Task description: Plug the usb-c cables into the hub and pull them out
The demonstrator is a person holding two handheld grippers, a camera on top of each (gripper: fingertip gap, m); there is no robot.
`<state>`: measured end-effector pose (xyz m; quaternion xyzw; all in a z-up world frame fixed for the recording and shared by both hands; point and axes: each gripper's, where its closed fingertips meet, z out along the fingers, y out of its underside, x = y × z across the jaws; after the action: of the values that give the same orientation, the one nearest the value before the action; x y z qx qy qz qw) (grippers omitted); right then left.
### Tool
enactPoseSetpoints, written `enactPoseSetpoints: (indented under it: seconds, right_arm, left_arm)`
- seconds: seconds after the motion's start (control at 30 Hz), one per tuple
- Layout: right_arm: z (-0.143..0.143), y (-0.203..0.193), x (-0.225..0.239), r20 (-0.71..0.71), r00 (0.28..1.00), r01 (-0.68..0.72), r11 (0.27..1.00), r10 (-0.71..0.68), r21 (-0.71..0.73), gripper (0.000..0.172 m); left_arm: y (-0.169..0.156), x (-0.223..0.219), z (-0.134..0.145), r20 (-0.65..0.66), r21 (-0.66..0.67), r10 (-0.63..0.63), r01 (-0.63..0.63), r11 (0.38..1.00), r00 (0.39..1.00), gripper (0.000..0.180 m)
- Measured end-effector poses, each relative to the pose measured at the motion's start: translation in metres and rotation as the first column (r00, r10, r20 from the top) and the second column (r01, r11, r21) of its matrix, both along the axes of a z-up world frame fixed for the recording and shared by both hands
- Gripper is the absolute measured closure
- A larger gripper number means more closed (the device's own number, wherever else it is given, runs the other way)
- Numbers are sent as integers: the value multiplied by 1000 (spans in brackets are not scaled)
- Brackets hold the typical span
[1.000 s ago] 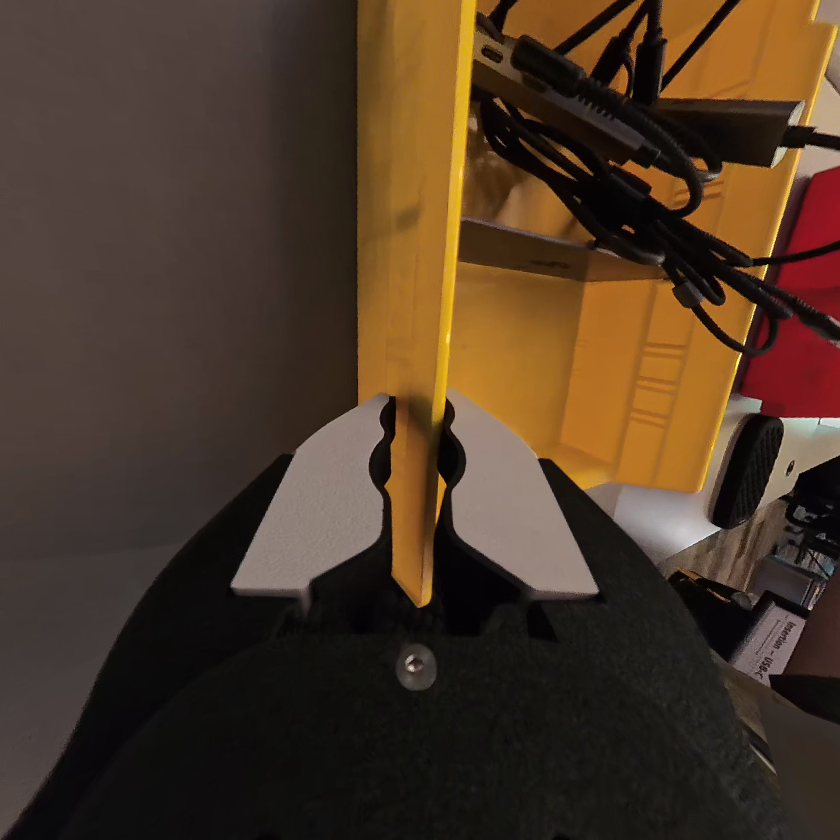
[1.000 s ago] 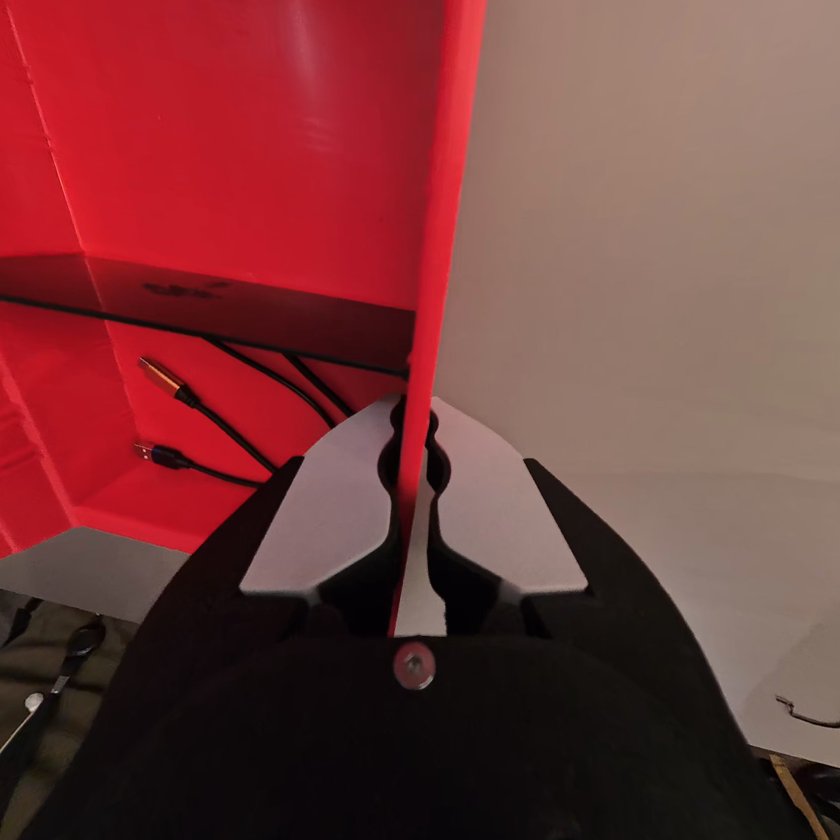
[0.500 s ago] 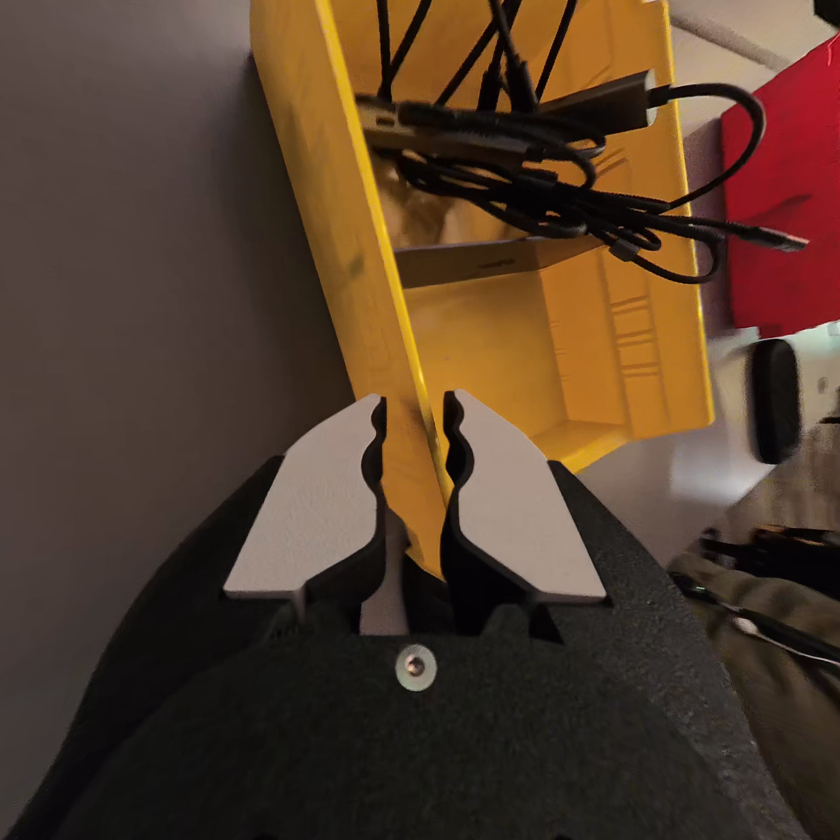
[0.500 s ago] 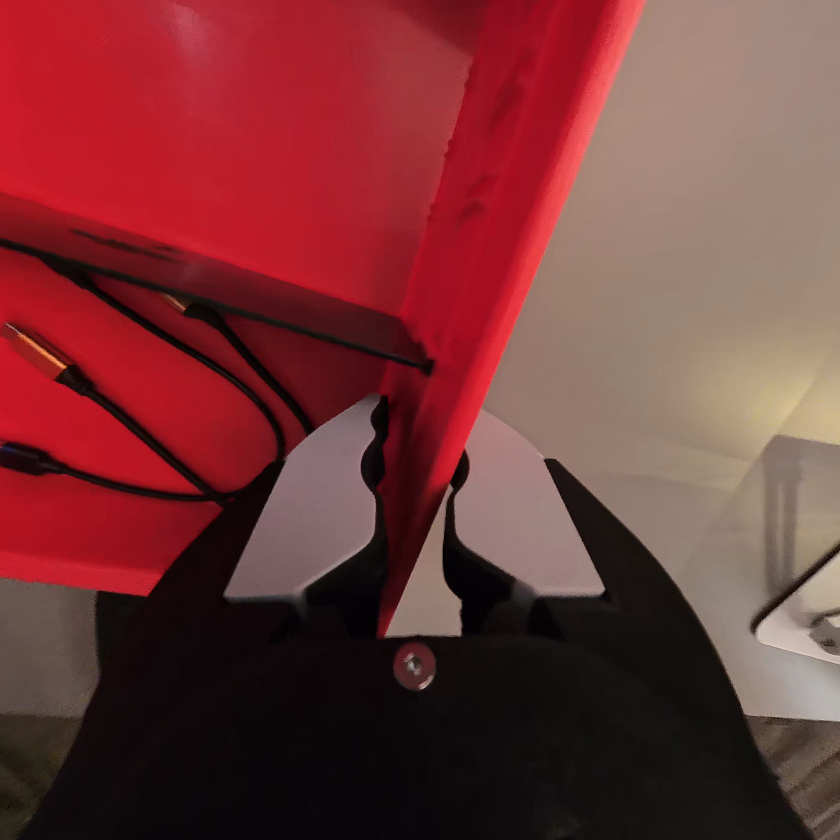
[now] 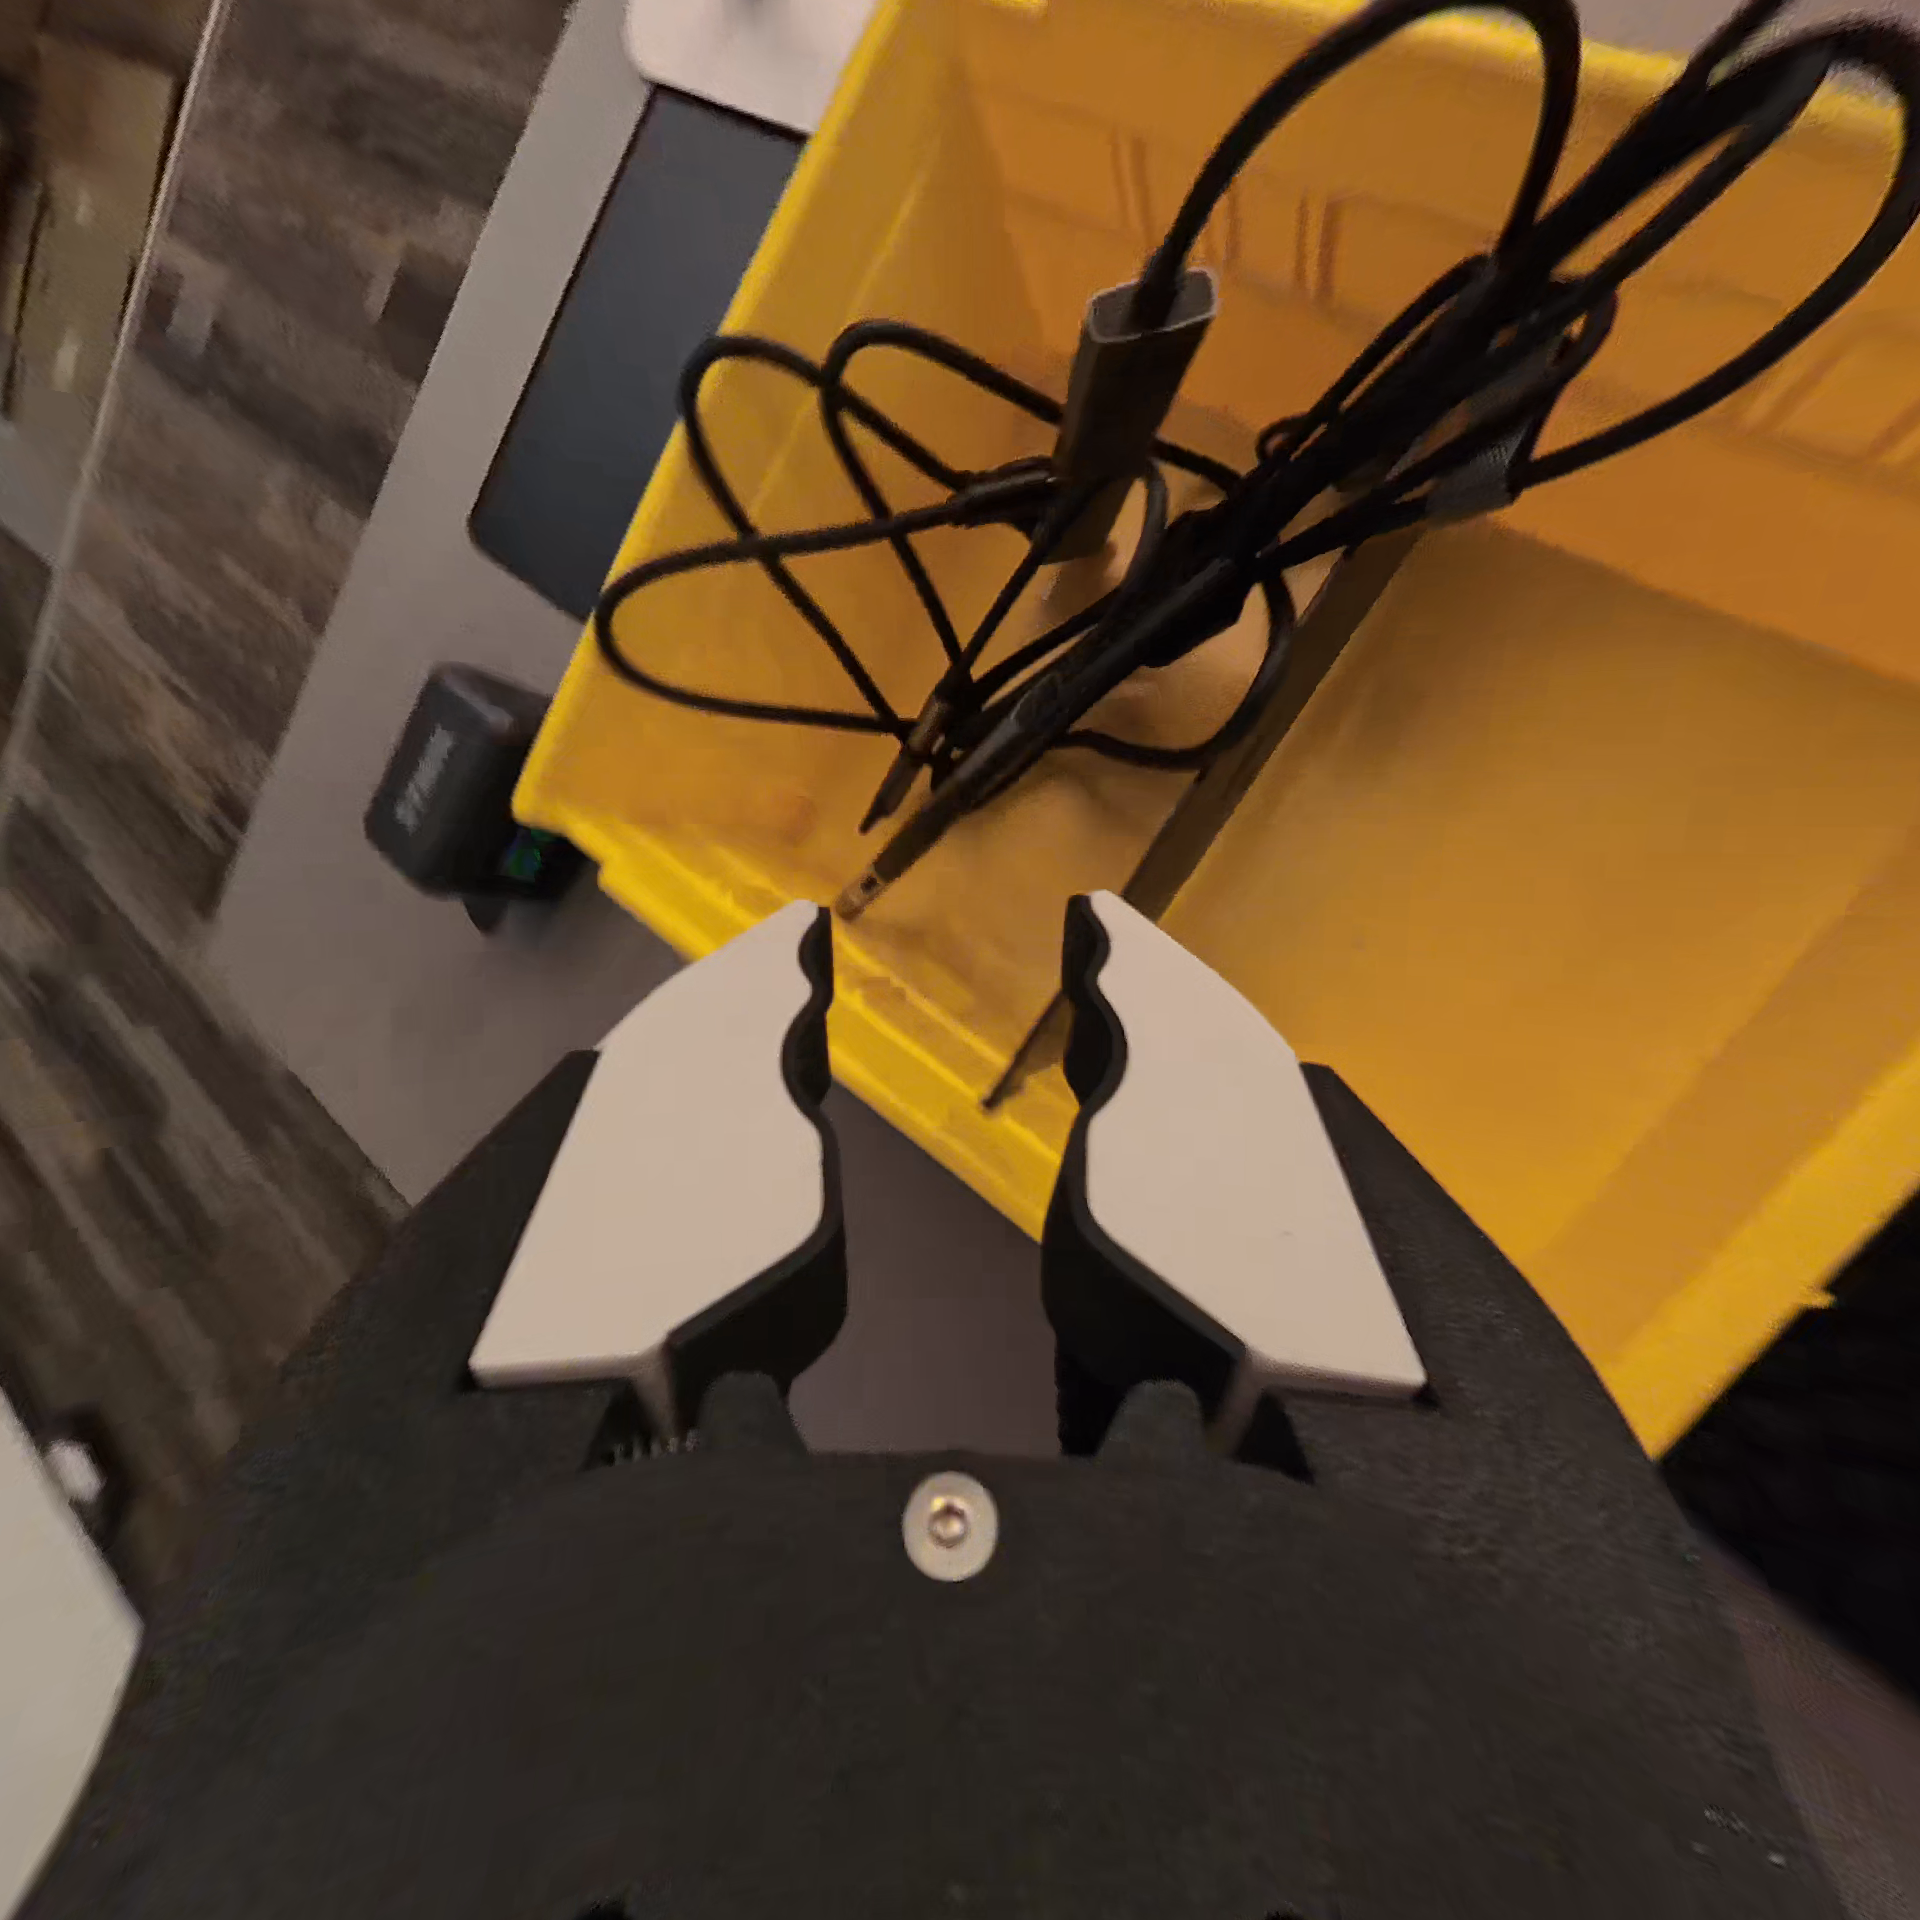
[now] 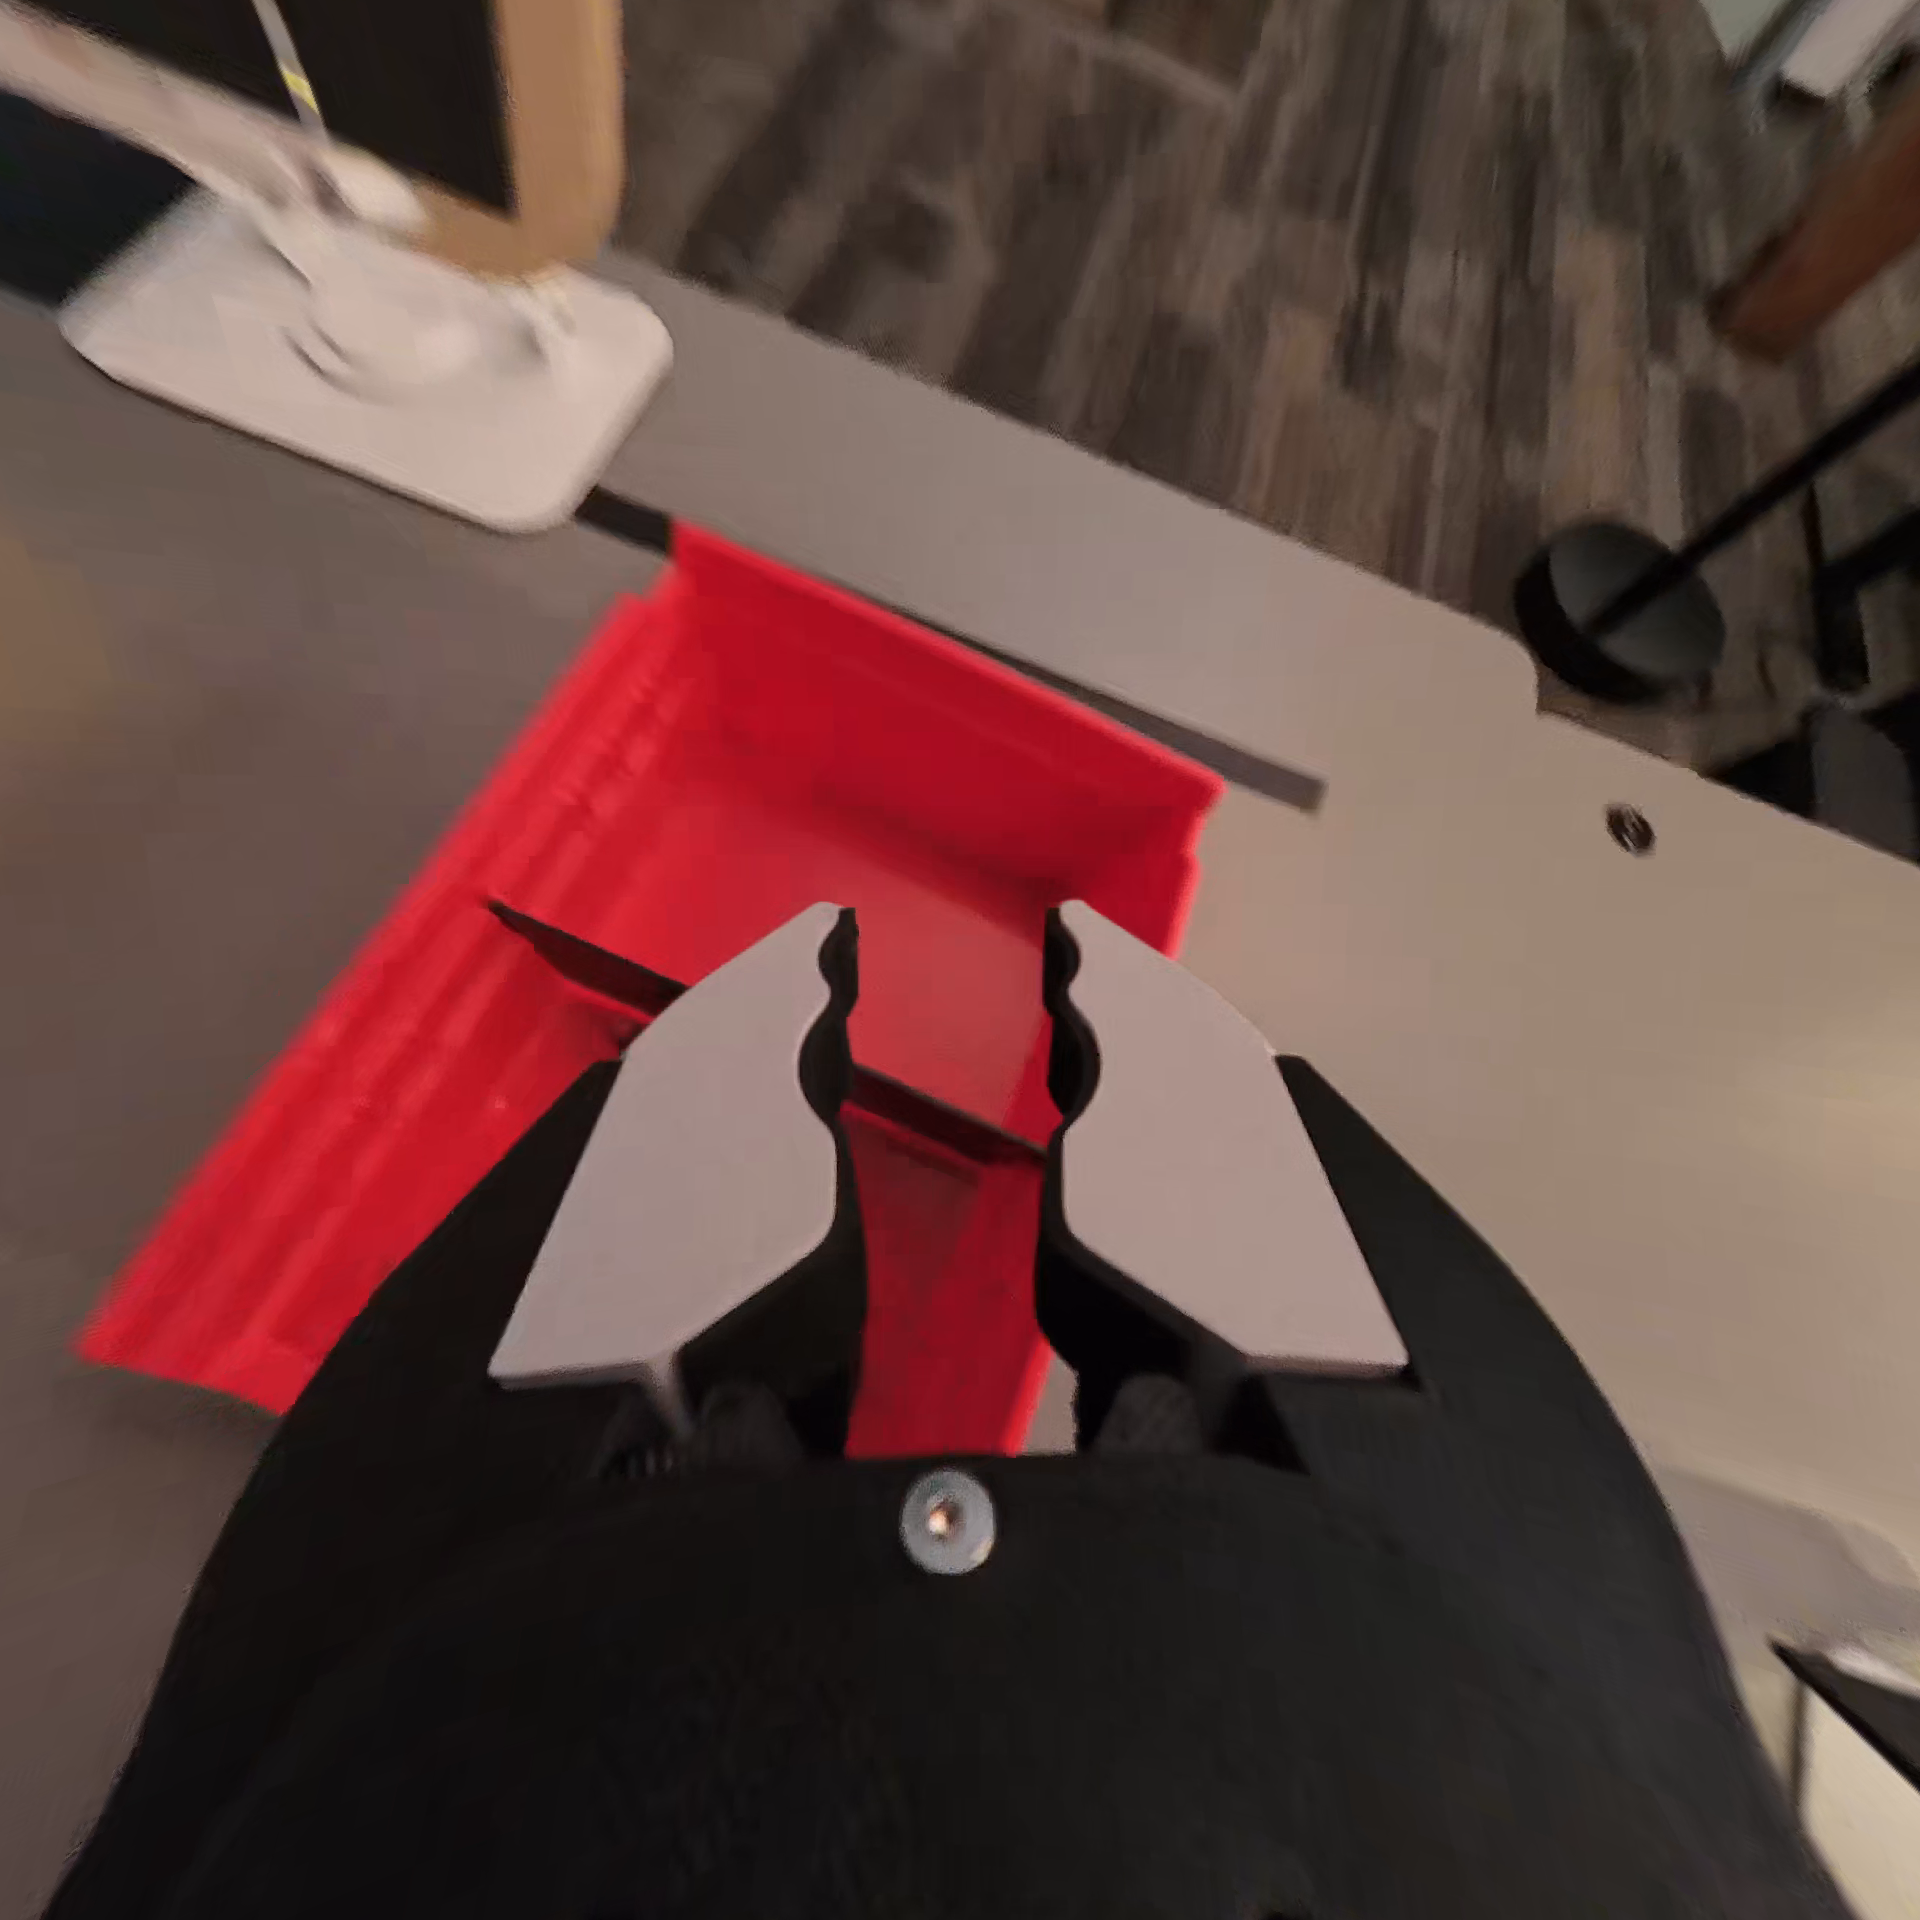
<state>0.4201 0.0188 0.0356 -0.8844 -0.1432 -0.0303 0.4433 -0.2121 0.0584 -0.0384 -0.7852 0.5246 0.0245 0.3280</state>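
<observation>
The left gripper [image 5: 948,920] is hovering over the near wall of a yellow bin [image 5: 1558,935], its two pale fingers [image 5: 686,1143] standing apart with nothing between them but the bin's rim and a strip of grey table [image 5: 395,935]; it is grasping nothing. Inside the yellow bin, beyond a dark divider [image 5: 1236,769] that is crossing it, a tangle of black usb-c cables [image 5: 831,623] is lying in loops, and one metal-tipped plug [image 5: 862,894] is pointing toward the near wall, just ahead of the left fingertip without touching it. A dark slim hub [image 5: 1132,384] is sitting in the middle of that tangle, tilted upward, with a cable running out of its far end. Outside the yellow bin, beside its left wall, a small black box [image 5: 447,779] is resting on the table, and a dark flat panel [image 5: 603,364] is lying farther along that same wall. The right gripper [image 6: 951,920] is hanging over a red bin [image 6: 436,1091], jaws likewise released and bare, the fingers framing the bin's floor and a dark divider [image 6: 582,966] that is spanning it. The far compartment of the red bin is showing only red plastic. Beyond the red bin's far left corner a white stand base [image 6: 364,384] is sitting on the table, blurred, and a black round foot [image 6: 1621,613] is standing on the floor past the table's edge.
</observation>
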Motion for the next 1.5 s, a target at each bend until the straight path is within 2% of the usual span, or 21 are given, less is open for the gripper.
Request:
enactPoseSetpoints:
  seconds: [0.07, 0.13, 0.23, 0.3, 0.33, 0.37, 0.47, 0.57, 0.67, 0.83, 1.0, 1.13, 1.27, 1.37, 1.43, 1.5]
  right_arm:
    - [22, 2, -24, -55, 997, -48, 997, 51, 66, 137]
    - [39, 1, -48, -80, 991, -100, 989, 110, 111, 137]
    - [54, -1, -79, -85, 980, -164, 973, 179, 159, 137]
    - [57, -2, -98, -90, 969, -212, 962, 230, 173, 137]
    - [58, -2, -107, -93, 963, -235, 956, 254, 173, 137]
    - [58, -2, -116, -95, 957, -257, 951, 275, 172, 137]
    - [59, 0, -143, -103, 933, -322, 927, 345, 192, 137]
    - [65, 3, -177, -130, 890, -401, 885, 438, 237, 137]
    - [76, 2, -221, -154, 808, -512, 808, 568, 293, 137]
    - [88, -26, -309, -89, 573, -730, 557, 815, 397, 134]
    - [75, -49, -373, -25, 422, -813, 391, 906, 431, 128]
    - [77, -48, -402, -29, 391, -773, 346, 920, 532, 126]
    - [97, -36, -422, 24, 408, -732, 312, 912, 606, 123]
    - [104, -32, -433, 122, 416, -763, 273, 901, 586, 122]
    - [99, -30, -436, 166, 416, -800, 274, 894, 534, 125]
    - [88, -25, -431, 206, 441, -828, 308, 873, 468, 142]
  left_arm:
    - [13, 9, -9, -105, 5, -86, 87, 996, 991, 139]
    - [21, 18, -19, -153, -29, -145, 142, 989, 977, 140]
    - [22, 29, -36, -177, -122, -225, 205, 971, 958, 140]
    - [28, 26, -45, -234, -129, -239, 213, 968, 943, 141]
    - [29, 26, -49, -239, -138, -246, 218, 966, 939, 149]
    - [26, 27, -53, -230, -166, -267, 232, 958, 936, 164]
    - [23, 27, -55, -236, -175, -288, 251, 952, 928, 171]
    - [23, 27, -36, -235, -124, -275, 252, 960, 932, 171]
    - [22, 30, -1, -266, -50, -256, 252, 966, 929, 171]
    - [9, 50, 70, -373, 55, -238, 278, 959, 897, 172]
    - [-6, 82, 123, -465, 124, -218, 307, 944, 858, 172]
    - [-21, 109, 147, -495, 152, -217, 329, 932, 842, 172]
    - [-41, 144, 161, -481, 168, -263, 382, 909, 836, 172]
    - [-57, 171, 163, -462, 160, -312, 424, 892, 830, 171]
    - [-66, 188, 163, -447, 155, -347, 453, 878, 824, 172]
    - [-75, 204, 161, -422, 151, -383, 480, 864, 822, 171]
